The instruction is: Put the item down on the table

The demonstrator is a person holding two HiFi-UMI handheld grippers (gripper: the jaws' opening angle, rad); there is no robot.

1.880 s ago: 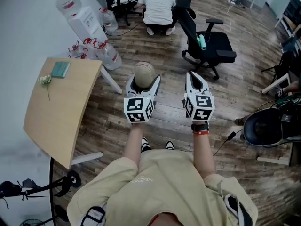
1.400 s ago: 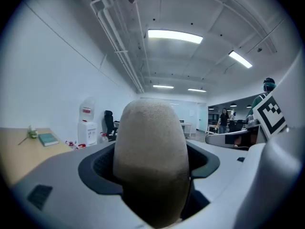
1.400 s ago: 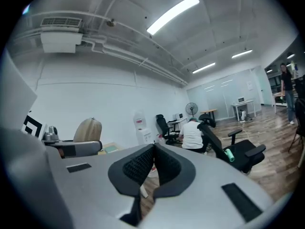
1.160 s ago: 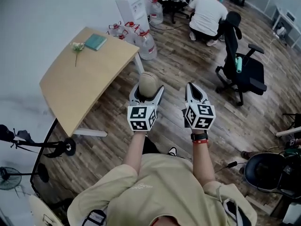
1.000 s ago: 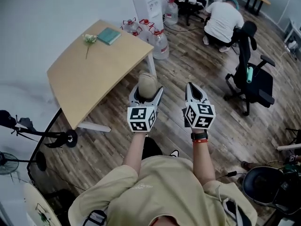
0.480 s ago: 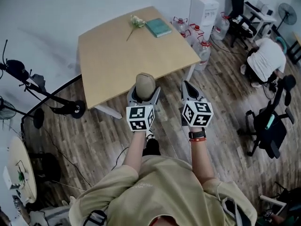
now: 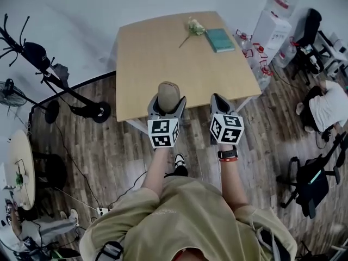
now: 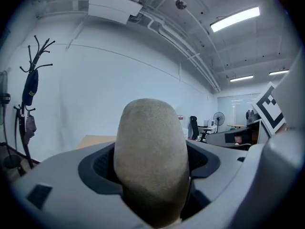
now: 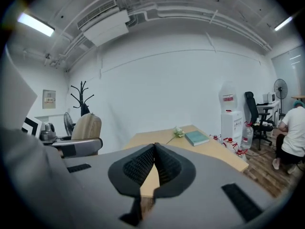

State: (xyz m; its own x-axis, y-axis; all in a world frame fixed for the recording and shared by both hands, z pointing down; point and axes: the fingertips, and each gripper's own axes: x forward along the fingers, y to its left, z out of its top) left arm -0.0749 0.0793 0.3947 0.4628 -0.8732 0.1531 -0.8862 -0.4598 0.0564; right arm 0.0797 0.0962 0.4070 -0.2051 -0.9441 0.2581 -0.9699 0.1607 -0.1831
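Left gripper (image 8: 151, 178): we hold the tan rounded item (image 8: 151, 144) clamped upright between its jaws;
Right gripper (image 9: 154, 150): jaws pressed together on nothing;
Change: we have turned, and the table (image 7: 157, 64) now lies straight ahead, so set-down looks near;
Views: the left gripper view shows only a sliver of tabletop; the head view shows a bare near half, with book (image 7: 219, 39) and flower (image 7: 194, 26) beyond.

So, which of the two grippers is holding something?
The left gripper, its jaws shut on a tan rounded item; the right gripper is shut and empty.
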